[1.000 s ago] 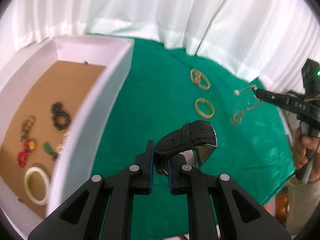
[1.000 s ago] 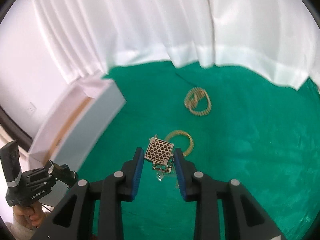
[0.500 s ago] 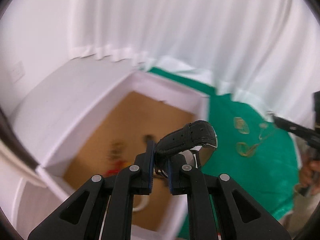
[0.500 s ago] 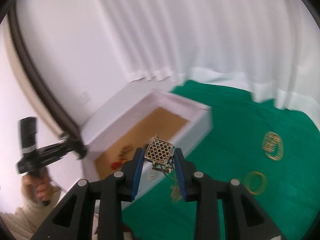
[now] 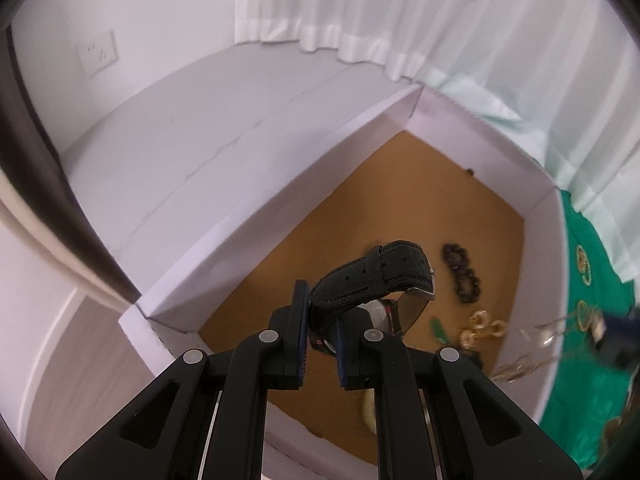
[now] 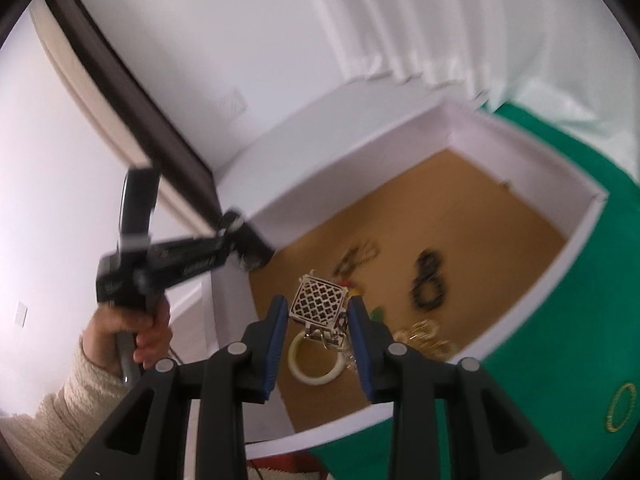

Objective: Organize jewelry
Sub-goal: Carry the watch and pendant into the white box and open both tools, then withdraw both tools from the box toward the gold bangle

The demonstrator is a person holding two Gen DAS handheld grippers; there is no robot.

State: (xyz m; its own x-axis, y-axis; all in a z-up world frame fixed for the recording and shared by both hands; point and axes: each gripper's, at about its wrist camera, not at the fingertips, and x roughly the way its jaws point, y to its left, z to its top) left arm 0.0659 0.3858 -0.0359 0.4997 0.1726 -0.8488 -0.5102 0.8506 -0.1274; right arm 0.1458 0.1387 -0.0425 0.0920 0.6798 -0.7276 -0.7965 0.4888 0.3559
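Clamping a black watch (image 5: 376,276), the left gripper (image 5: 322,344) hangs over the box (image 5: 256,236); the right gripper (image 6: 318,320) grips a lattice pendant (image 6: 318,300).

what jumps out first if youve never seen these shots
A black watch clamped in the left gripper and a lattice pendant pinched in the right gripper, both poised over the white box. On its brown floor lie a dark bead bracelet and a cream bangle.

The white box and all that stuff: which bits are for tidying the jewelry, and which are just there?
For the job:
- black watch, clamped in the left hand-held gripper
- lattice pendant, clamped in the right hand-held gripper
- white box
- gold bangle on the green cloth

Just there:
- white curtain
- wall socket
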